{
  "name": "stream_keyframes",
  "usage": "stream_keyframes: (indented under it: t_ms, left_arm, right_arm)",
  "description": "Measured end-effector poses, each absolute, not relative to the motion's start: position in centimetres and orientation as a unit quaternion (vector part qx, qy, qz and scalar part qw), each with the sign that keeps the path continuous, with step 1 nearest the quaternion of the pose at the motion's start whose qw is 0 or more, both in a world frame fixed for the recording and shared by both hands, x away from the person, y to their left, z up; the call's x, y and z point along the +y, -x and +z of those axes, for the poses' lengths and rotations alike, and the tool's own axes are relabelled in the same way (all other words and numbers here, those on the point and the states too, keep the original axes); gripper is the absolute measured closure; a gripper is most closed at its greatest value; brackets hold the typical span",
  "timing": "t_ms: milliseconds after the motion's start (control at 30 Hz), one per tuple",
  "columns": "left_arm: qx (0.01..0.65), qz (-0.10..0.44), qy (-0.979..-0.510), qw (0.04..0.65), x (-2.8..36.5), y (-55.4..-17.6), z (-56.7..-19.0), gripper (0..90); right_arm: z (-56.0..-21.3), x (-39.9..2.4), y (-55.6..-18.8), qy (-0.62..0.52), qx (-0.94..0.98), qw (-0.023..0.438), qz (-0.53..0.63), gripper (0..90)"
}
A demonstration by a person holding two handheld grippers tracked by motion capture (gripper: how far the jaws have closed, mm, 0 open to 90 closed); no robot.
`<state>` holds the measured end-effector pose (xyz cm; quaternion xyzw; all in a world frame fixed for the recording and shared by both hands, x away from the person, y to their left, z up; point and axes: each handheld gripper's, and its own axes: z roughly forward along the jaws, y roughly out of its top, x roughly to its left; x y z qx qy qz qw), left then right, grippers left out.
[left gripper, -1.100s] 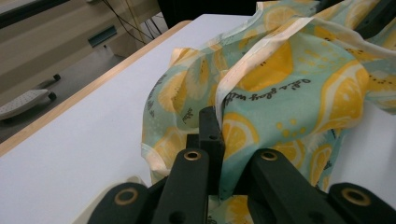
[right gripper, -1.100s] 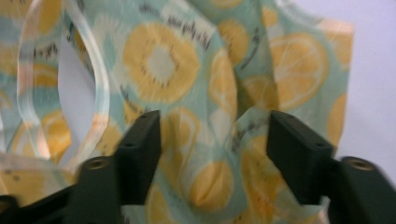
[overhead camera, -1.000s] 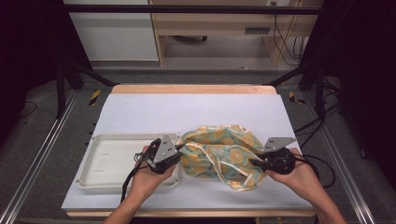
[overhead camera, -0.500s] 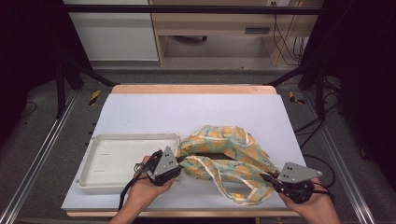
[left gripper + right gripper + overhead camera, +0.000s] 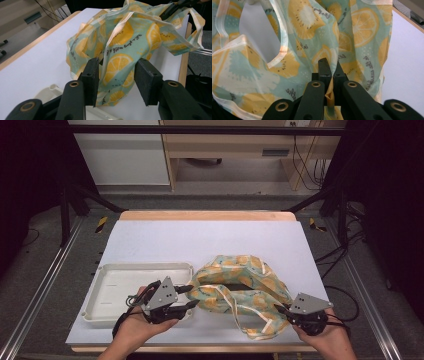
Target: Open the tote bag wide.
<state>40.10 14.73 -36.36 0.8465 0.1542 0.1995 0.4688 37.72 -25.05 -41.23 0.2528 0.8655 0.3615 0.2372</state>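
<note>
A cloth bag point(image 5: 240, 290) printed with lemons and kiwis, with cream straps, lies crumpled on the white table top. My left gripper point(image 5: 191, 297) is at the bag's left edge. Its jaws have just been opening and now stand apart, with bag fabric point(image 5: 125, 37) between them but not pressed by the pads point(image 5: 91, 77). My right gripper point(image 5: 277, 309), near the front right of the table, is shut on a fold of the bag point(image 5: 307, 30), pinched between its fingertips point(image 5: 331, 68). In the left gripper view the right gripper point(image 5: 175, 7) holds the bag's far corner.
A shallow white tray point(image 5: 145, 266) stands at the front left, right beside my left hand, and its rim point(image 5: 50, 91) lies under the left jaw. The table's wooden front edge runs just below both hands. Metal frame rails flank the table.
My left gripper has let go of the bag's edge, opened and drawn back a little to the left. My right gripper has pulled its corner of the bag toward the front right, stretching the cloth.
</note>
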Motion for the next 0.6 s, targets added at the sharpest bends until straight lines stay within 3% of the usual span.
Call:
stream_keyframes:
  t_ms: [300, 600]
  left_arm:
    - [0.127, 0.208, -0.852, 0.463, 13.0, -41.8, -33.7, 58.0]
    - [0.109, 0.149, -0.889, 0.419, 9.7, -43.8, -37.7, 51.1]
  right_arm:
    - [-41.3, -25.0, -37.6, -0.249, 0.866, 0.235, 0.365, 90.0]
    - [-41.0, -25.0, -37.9, -0.253, 0.858, 0.236, 0.380, 90.0]
